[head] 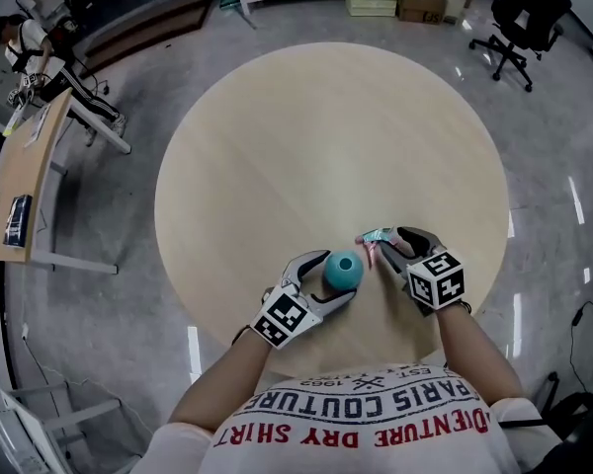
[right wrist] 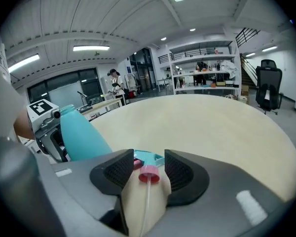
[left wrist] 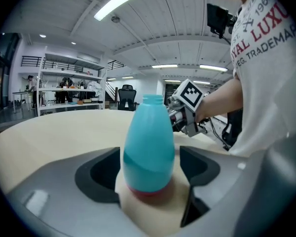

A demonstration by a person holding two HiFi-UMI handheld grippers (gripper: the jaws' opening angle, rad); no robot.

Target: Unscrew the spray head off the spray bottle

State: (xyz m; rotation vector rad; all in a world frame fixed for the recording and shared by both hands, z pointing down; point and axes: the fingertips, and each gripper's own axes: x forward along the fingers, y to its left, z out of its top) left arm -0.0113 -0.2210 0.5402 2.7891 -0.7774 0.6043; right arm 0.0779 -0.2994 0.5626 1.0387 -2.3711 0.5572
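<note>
Upright teal bottle [head: 343, 270], detached spray head [head: 378, 237] beside

In the head view the spray bottle [head: 343, 270] shows only its top; its body and base are hidden beneath. In the right gripper view the spray head [right wrist: 149, 174] lies mostly behind the right claw [right wrist: 149, 163], and its dip tube [right wrist: 147, 201] runs off the lower edge. The person's shirt [head: 376, 413] covers the counter's [head: 326, 136] near rim.
</note>
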